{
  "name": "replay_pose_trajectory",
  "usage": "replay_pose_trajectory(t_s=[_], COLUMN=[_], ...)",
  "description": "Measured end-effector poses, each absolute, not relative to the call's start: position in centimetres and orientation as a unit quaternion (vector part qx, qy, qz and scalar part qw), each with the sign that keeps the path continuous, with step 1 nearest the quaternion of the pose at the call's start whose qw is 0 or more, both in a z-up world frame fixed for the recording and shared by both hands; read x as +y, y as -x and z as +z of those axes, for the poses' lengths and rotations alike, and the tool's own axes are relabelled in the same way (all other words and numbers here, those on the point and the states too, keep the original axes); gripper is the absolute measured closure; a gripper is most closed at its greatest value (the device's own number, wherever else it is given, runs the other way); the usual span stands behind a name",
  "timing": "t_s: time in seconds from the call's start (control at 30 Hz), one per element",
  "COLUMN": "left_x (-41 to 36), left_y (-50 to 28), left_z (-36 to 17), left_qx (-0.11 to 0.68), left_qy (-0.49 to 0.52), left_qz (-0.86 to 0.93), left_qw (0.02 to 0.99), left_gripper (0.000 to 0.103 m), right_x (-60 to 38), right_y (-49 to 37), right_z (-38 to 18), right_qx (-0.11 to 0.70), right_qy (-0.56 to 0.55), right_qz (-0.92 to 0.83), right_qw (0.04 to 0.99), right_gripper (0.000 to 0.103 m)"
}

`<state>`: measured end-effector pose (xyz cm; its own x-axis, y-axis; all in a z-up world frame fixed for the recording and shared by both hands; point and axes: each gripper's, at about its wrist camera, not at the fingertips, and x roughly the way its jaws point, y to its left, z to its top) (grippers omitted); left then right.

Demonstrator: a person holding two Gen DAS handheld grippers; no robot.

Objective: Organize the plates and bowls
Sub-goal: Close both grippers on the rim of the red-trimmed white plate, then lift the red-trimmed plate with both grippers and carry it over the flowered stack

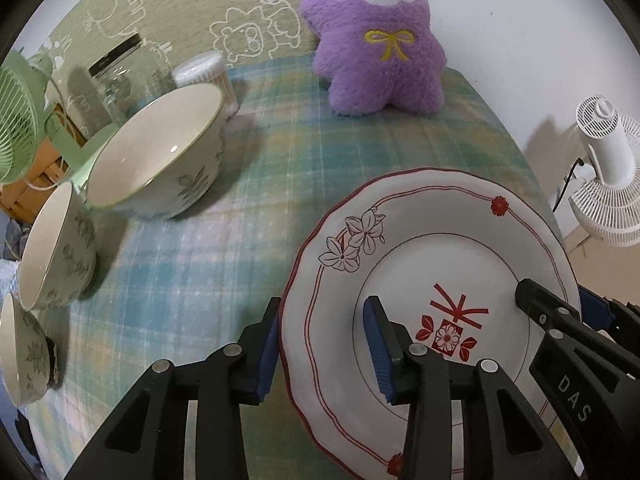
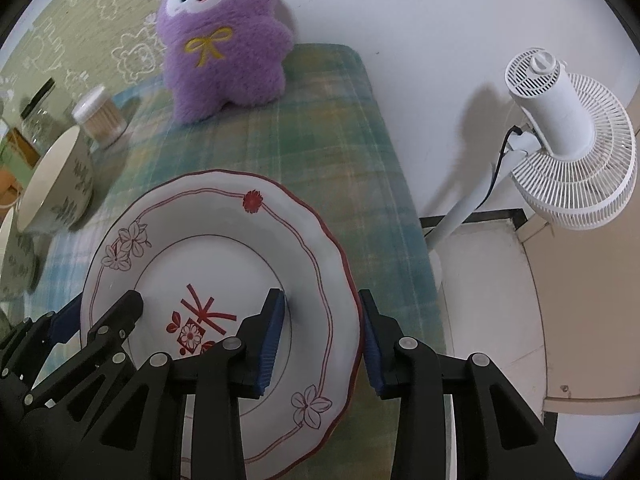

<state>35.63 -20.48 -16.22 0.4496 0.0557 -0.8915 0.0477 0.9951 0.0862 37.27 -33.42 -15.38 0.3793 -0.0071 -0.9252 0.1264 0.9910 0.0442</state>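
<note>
Far left: a mint-green plastic fan fills the left edge of the left wrist view, with a clear glass jar with a black lid behind it.
Bowls: three cream ceramic bowls with green leaf print run down the left side of that view: a large one at centre left, a smaller one below it, a third at lower left.
Cloth: a green-and-blue checked tablecloth lies under everything.
Top centre: a purple plush toy with a yellow bow stands upright at the cloth's far edge.
Plate: the white scalloped plate with red rim and flower print sits lower right in the left wrist view, lower left in the right wrist view.
Left gripper: its blue-padded jaws straddle the plate's left rim; whether they clench it, I cannot tell.
Right gripper: jaws straddle the right rim; grip likewise unclear.
Far right: a white pedestal fan stands off the table.
</note>
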Motion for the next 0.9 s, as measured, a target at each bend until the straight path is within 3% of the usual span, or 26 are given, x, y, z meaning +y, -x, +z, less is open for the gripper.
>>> replay_pose_trajectory(t_s=[0.9], left_x=[-16.3], left_y=[-28.8], left_z=[-11.6], left_qx=[0.508], left_qy=[-0.021], left_qz=[0.003], left_qw=[0.861], left_gripper=[0.063], right_x=[-29.1], right_y=[-31.1], right_z=[-9.6], right_qx=[0.532], right_qy=[-0.044], right_qz=[-0.045], right_qw=[0.845], right_gripper=[0.065])
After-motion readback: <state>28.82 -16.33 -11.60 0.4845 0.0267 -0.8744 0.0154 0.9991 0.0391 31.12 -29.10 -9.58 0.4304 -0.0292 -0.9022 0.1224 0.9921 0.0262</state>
